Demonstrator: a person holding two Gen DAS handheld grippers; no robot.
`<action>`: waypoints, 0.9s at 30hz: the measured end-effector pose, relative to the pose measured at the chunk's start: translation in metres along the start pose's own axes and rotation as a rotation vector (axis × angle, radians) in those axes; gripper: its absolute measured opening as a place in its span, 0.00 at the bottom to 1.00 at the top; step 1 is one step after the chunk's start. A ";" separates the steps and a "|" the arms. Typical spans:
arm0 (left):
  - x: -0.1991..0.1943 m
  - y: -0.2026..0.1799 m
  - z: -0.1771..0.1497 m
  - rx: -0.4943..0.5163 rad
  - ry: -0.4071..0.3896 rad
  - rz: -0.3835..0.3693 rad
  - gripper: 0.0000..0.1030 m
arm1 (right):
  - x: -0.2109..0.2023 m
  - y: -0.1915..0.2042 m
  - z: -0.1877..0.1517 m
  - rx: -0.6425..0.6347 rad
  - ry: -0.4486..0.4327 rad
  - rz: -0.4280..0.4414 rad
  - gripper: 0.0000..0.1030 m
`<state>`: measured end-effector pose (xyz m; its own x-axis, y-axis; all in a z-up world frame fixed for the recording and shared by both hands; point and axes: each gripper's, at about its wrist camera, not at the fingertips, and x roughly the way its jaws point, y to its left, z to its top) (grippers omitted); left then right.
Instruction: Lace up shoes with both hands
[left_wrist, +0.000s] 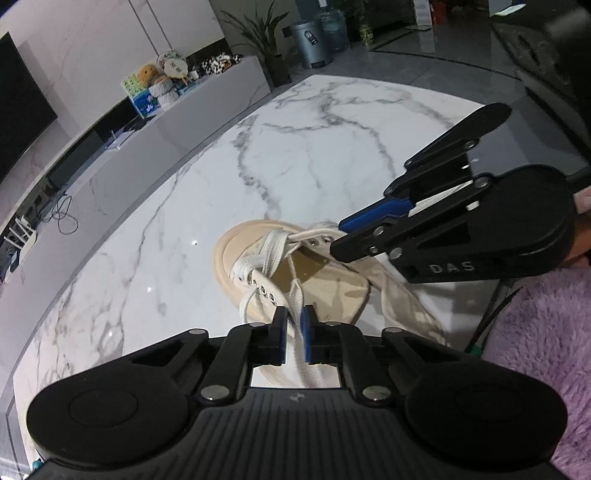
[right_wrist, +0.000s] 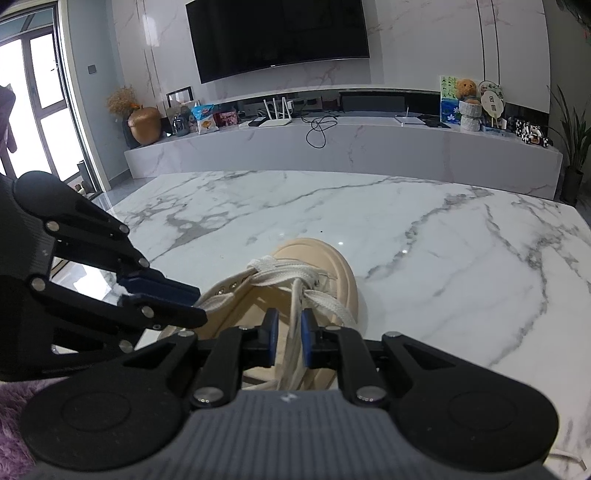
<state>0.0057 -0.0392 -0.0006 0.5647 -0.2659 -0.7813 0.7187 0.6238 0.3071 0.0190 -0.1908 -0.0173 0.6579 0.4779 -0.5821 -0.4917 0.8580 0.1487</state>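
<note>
While the cream shoe (left_wrist: 295, 284) rests on the marbled tabletop (left_wrist: 184, 206), both devices work at its lacing. Left hand-held gripper (left_wrist: 294, 334): jaws drawn almost together on a flat white lace (left_wrist: 295, 295), which passes between the blue pads beside the shoe's near row of eyelets. No earlier picture is given, so only this closed hold is described. Right hand-held gripper (left_wrist: 341, 236): seen from the left wrist view at the shoe's far side, its jaws are narrowed on the other lace strand (left_wrist: 314, 233), which runs taut from the crossed lacing over the shoe's front. In the right wrist view, that strand (right_wrist: 293, 314) rises from the shoe (right_wrist: 317, 266) between the pads of the right hand-held gripper (right_wrist: 289, 336), while the left hand-held gripper (right_wrist: 197, 306) reaches the shoe's opposite edge. A purple fleecy cloth (left_wrist: 546, 332) lies beside the shoe's heel end.
</note>
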 end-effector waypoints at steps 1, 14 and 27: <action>-0.001 -0.002 0.000 0.011 -0.003 0.004 0.04 | 0.000 0.000 0.000 0.002 0.001 0.000 0.15; -0.002 -0.013 0.007 0.073 -0.043 0.036 0.01 | -0.004 -0.001 0.000 0.007 -0.004 0.002 0.15; 0.018 -0.035 0.010 0.194 0.008 0.056 0.15 | 0.000 0.000 0.001 0.014 0.001 0.004 0.16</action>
<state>-0.0049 -0.0730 -0.0204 0.6031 -0.2287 -0.7642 0.7517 0.4836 0.4485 0.0198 -0.1902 -0.0167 0.6551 0.4813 -0.5824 -0.4864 0.8585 0.1624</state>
